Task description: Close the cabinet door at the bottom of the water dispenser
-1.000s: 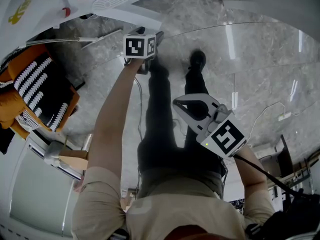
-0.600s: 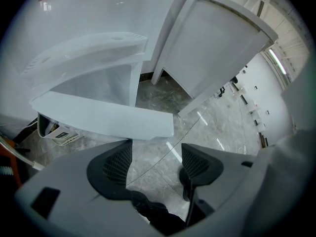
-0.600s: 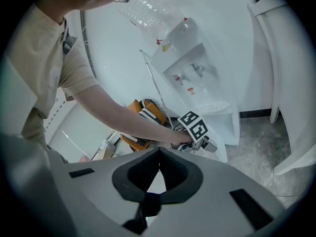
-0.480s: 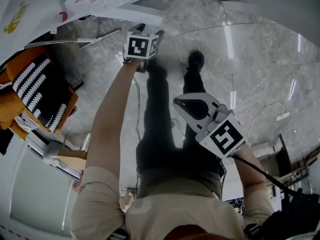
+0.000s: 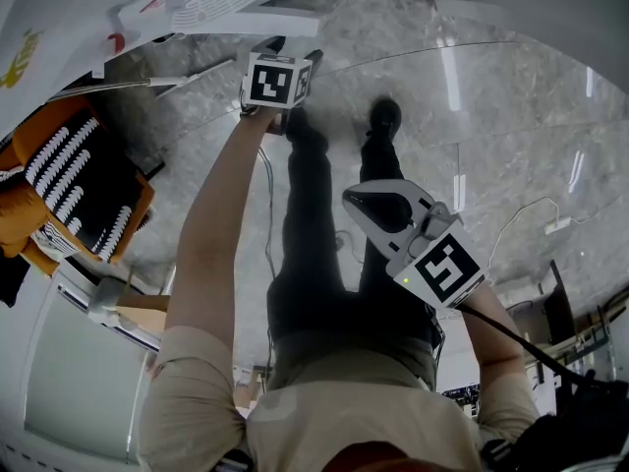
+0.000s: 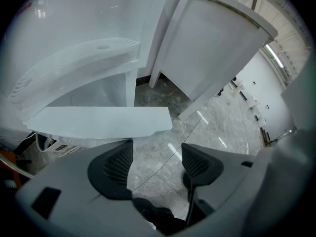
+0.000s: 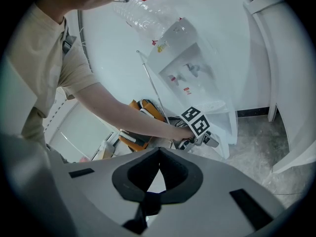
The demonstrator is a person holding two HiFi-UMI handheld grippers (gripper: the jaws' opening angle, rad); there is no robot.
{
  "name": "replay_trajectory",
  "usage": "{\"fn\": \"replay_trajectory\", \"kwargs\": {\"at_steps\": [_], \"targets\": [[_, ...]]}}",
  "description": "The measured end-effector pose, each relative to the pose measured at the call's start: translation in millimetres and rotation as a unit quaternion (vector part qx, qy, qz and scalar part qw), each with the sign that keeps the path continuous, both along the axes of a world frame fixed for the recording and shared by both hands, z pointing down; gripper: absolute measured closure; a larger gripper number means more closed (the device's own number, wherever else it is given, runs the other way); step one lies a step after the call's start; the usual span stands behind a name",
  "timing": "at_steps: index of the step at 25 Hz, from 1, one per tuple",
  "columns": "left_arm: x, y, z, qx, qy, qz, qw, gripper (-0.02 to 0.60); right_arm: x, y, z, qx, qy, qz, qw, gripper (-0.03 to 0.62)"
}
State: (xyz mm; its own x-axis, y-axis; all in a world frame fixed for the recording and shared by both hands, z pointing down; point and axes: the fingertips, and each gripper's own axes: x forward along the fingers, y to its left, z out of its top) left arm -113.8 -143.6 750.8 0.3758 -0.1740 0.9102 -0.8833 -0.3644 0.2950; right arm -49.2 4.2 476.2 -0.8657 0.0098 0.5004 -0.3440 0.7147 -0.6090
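The white water dispenser stands against the wall with a clear bottle on top. Its bottom cabinet door hangs ajar. In the left gripper view the door is a flat white panel just beyond the jaws, under the drip tray. My left gripper is open and empty, held out at arm's length by the door; I cannot tell whether it touches. In the head view it is at the top. My right gripper hangs shut and empty above the person's legs.
An orange and black bag lies left of the dispenser. Cables trail over the grey marble floor. A white appliance sits at the lower left. A white cabinet panel stands right of the dispenser. A power strip lies far right.
My left gripper has edged a little up and toward the dispenser's base. The right gripper has stayed almost still.
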Motion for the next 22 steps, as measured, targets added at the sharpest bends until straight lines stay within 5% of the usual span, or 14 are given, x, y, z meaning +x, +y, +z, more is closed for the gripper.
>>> {"fn": "replay_trajectory", "kwargs": {"at_steps": [22], "targets": [[0.8,-40.3,4.9,0.029,-0.018,0.024,0.9991,0.295,7.3,-6.5,8.6,-0.009,0.008,0.000,1.000,0.580]]}}
